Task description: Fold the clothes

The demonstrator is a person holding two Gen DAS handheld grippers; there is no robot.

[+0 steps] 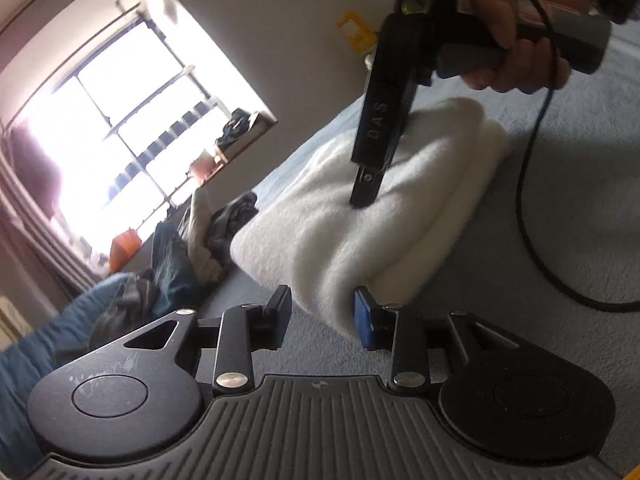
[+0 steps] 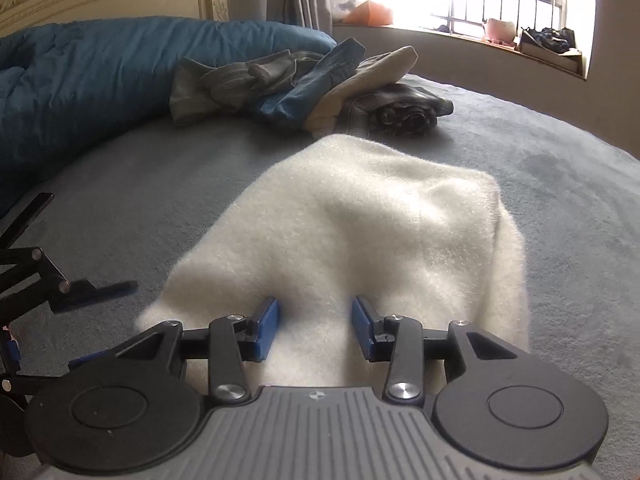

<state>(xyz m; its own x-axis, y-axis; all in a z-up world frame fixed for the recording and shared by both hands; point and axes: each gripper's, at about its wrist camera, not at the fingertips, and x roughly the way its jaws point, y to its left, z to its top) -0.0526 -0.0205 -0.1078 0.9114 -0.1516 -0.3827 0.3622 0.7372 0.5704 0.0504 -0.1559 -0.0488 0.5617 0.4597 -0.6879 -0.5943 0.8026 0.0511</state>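
While my left gripper (image 1: 323, 316) gapes at the folded fluffy white garment's (image 1: 360, 216) corner, my right gripper (image 2: 314, 326) stands parted, empty, over its top; its tips blur in the left view, and my right hand (image 1: 516, 40) is cropped.

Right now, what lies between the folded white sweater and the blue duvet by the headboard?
In the right wrist view, bare grey bedspread, then a heap of unfolded clothes leaning against the blue duvet beyond the white sweater.
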